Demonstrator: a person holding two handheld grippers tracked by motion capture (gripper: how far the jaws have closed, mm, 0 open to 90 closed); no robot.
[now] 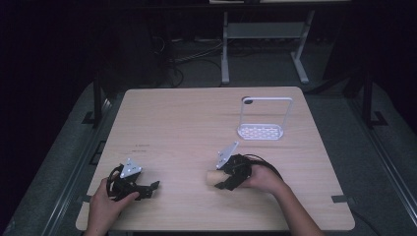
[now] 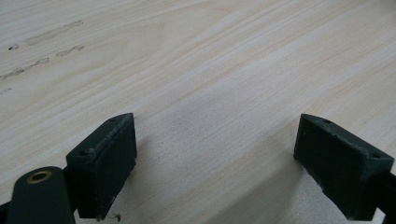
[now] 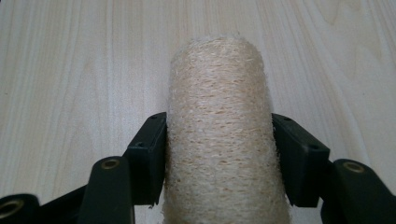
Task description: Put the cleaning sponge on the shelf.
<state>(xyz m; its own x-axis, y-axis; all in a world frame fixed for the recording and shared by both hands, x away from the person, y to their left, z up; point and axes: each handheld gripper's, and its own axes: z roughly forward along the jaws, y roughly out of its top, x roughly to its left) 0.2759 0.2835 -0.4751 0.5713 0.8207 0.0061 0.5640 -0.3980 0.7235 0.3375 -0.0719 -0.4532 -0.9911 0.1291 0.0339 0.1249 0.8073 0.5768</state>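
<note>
A fibrous loofah roll (image 3: 219,135) lies on its side on the pale wooden table (image 1: 187,123), toward the near edge and well in front of the white wire rack (image 1: 263,120) that stands farther back. Taking the roll as the landmark: the right claw (image 3: 218,156) sits directly on it, one black jaw against each flank, and the pads look pressed to the rough fibre on both sides. From above, the right claw (image 1: 227,178) covers the roll's right end while the left end of the roll (image 1: 211,178) pokes out bare. The left claw (image 1: 147,191) rests well to the left of the roll, near the table's front edge. In its own view its jaws stand wide apart with bare wood grain between them, and the left claw (image 2: 215,163) carries nothing.

The step in hand appears to be the grasp itself: the roll is gripped but seems to lie on the table, not yet lifted. The next move probably calls for a firm enough squeeze that the springy fibre does not slip, then a straight lift. The rack behind the roll looks a likely place to carry it, though that is only a guess.
</note>
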